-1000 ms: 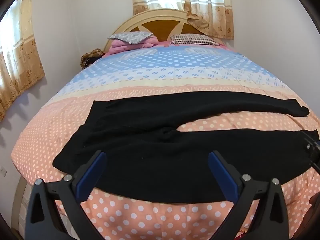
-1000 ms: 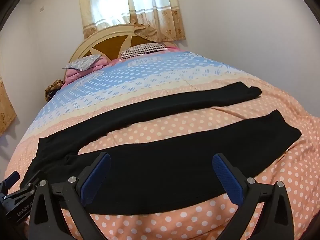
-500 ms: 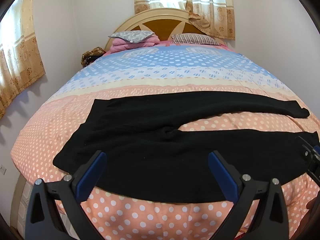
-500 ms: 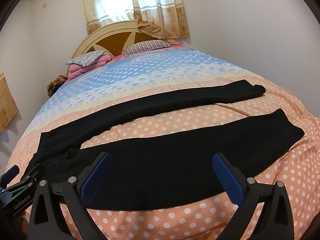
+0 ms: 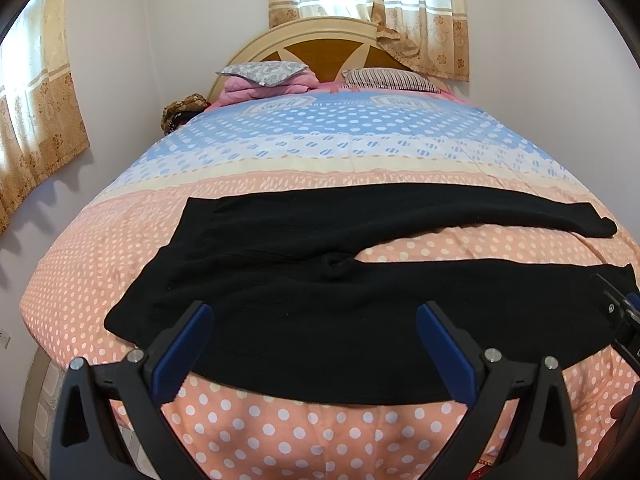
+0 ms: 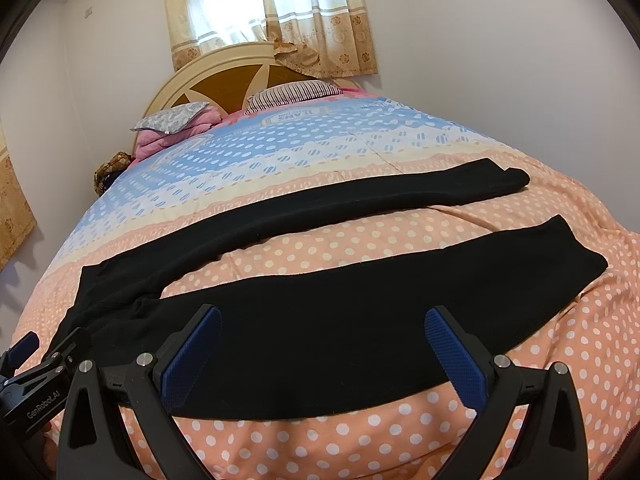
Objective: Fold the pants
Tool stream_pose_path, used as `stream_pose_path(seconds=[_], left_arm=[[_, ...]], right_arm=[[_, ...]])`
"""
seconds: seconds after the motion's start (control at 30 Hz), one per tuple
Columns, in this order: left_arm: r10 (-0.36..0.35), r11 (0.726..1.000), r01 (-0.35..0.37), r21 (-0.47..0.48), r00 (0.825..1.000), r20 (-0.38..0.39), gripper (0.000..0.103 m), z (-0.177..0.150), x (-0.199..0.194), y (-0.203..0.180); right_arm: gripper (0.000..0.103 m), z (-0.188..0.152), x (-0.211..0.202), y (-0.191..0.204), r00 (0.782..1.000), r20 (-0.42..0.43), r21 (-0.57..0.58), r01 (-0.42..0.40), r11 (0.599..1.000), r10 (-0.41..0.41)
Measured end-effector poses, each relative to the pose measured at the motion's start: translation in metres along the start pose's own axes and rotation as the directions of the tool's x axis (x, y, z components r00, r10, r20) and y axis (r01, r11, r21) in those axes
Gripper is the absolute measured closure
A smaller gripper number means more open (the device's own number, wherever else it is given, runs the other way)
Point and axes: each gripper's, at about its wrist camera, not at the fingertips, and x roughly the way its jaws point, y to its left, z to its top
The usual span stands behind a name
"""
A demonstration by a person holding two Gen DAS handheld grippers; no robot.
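Observation:
Black pants (image 5: 304, 280) lie flat across the foot of the bed, waist to the left, both legs spread apart and running right. In the right wrist view the same pants (image 6: 360, 320) show the near leg ending at the right and the far leg behind it. My left gripper (image 5: 314, 336) hovers open over the waist and upper near leg, holding nothing. My right gripper (image 6: 322, 344) hovers open above the middle of the near leg, also empty. Each gripper shows at the edge of the other's view.
The bed (image 5: 320, 152) has a polka-dot cover, peach near me and blue farther back. Pillows (image 5: 264, 70) and a pink folded blanket sit by the wooden headboard (image 5: 324, 46). Walls close in on both sides; curtains hang at left and behind.
Both views have tilted up and shifted slightly, so the headboard and pillows sit lower in frame. The pants have not moved and both grippers stay open.

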Motion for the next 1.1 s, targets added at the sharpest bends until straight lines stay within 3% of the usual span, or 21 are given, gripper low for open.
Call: stream_pose_path(seconds=[1.1], left_arm=[[0.011, 1.0, -0.011, -0.009, 1.0, -0.015, 0.0, 0.006, 0.011, 0.008]], right_arm=[[0.001, 0.004, 0.005, 0.003, 1.0, 0.001, -0.032, 0.016, 0.999, -0.016]])
